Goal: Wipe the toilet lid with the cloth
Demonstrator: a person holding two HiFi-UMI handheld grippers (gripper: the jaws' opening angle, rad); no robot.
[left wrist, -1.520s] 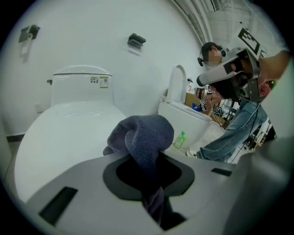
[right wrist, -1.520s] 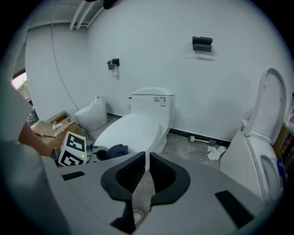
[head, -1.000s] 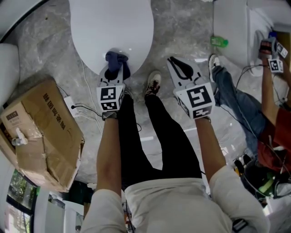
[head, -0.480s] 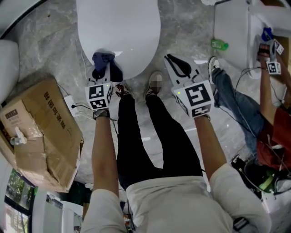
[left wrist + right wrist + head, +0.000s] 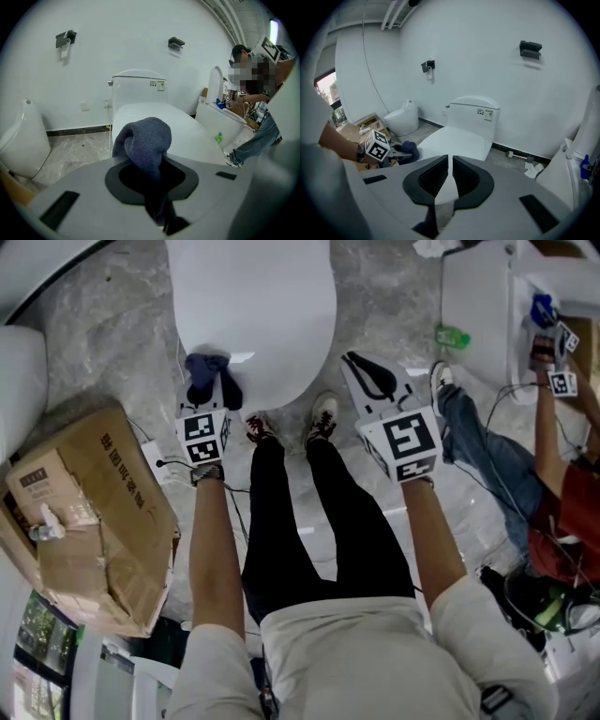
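Observation:
The white toilet lid (image 5: 253,315) lies closed at the top centre of the head view. My left gripper (image 5: 212,390) is shut on a dark blue cloth (image 5: 208,373), which rests at the lid's front left edge. In the left gripper view the bunched cloth (image 5: 145,138) fills the jaws, with the lid (image 5: 192,133) and tank (image 5: 138,89) behind it. My right gripper (image 5: 352,362) hangs over the floor just right of the lid, shut with nothing in it. The right gripper view shows its jaws (image 5: 450,161) nearly touching, with the lid (image 5: 457,140) and the cloth (image 5: 408,151) beyond.
A cardboard box (image 5: 84,512) stands on the floor to the left, beside a low white fixture (image 5: 19,371). Cables (image 5: 159,465) run near the box. At right, another person (image 5: 553,484) works at a second toilet (image 5: 478,296); a green bottle (image 5: 453,336) lies nearby.
My left gripper has slid the cloth leftwards from the lid's front tip to its front left edge. The right gripper has stayed shut beside the lid.

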